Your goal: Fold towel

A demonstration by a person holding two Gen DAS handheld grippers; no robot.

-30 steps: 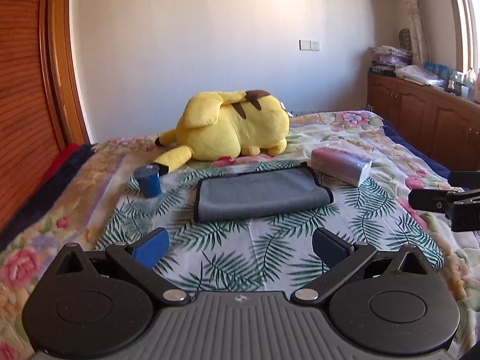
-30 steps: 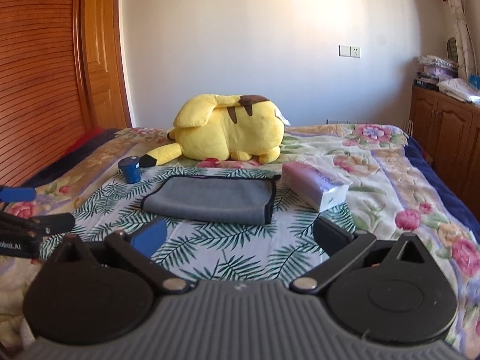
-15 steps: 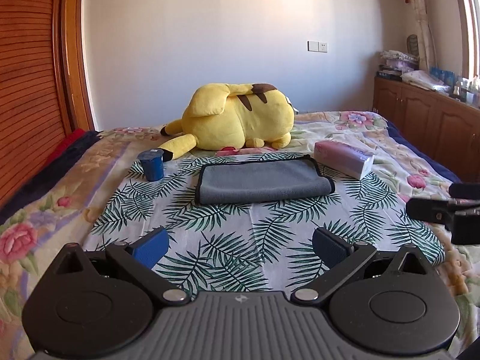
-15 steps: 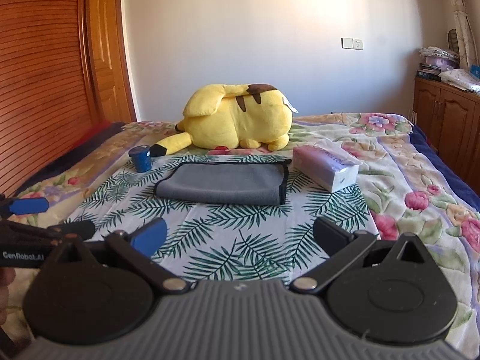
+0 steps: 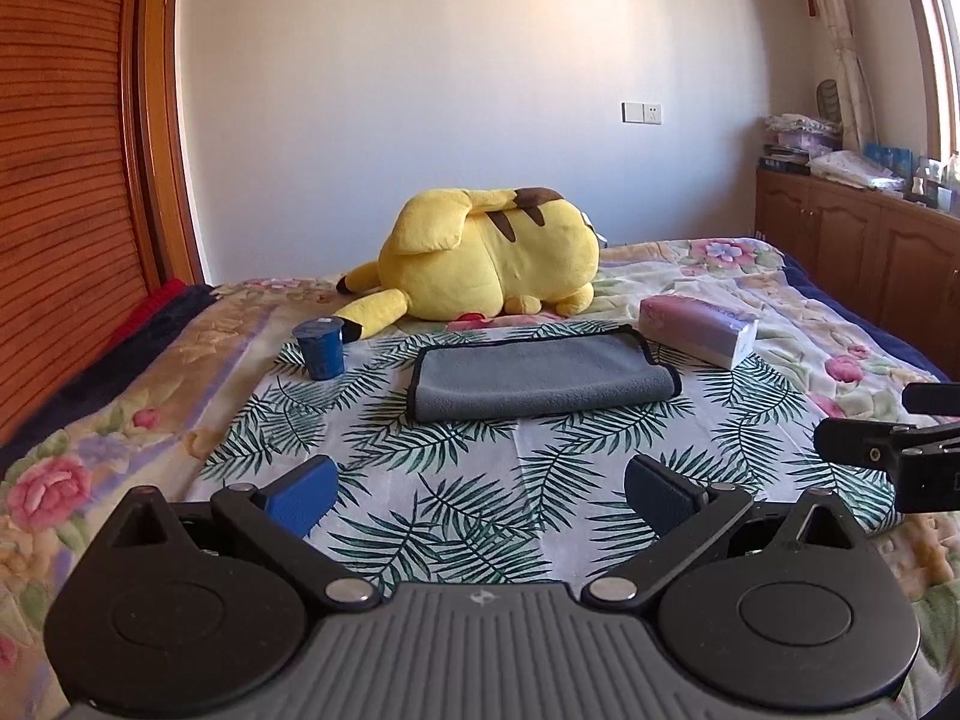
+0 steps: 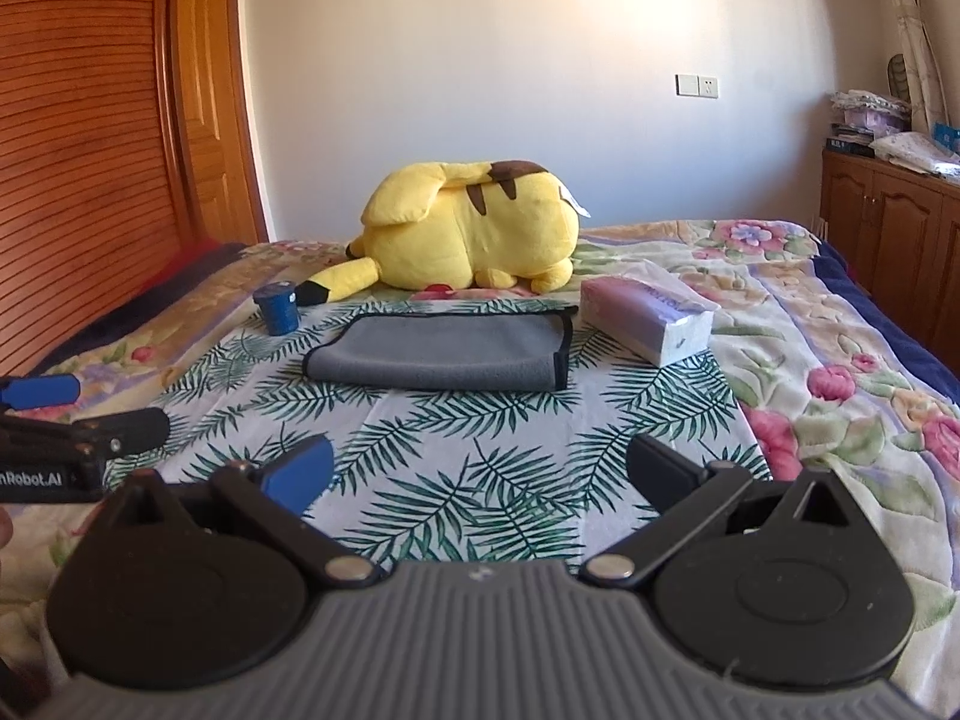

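Observation:
A grey towel (image 5: 534,375) with black trim lies folded into a flat rectangle on the palm-leaf cloth in the middle of the bed; it also shows in the right wrist view (image 6: 444,354). My left gripper (image 5: 480,492) is open and empty, well short of the towel's near edge. My right gripper (image 6: 480,474) is open and empty too, held back from the towel. Each gripper shows at the edge of the other's view, the right one (image 5: 888,450) and the left one (image 6: 72,414).
A yellow plush toy (image 5: 486,264) lies behind the towel. A blue cup (image 5: 319,348) stands left of it and a tissue pack (image 5: 696,330) lies to its right. A wooden wardrobe (image 5: 66,180) is on the left, cabinets (image 5: 870,252) on the right.
Both grippers have drawn back from the towel and tilted up, so the towel looks smaller and farther. The towel has not moved. Both stay open.

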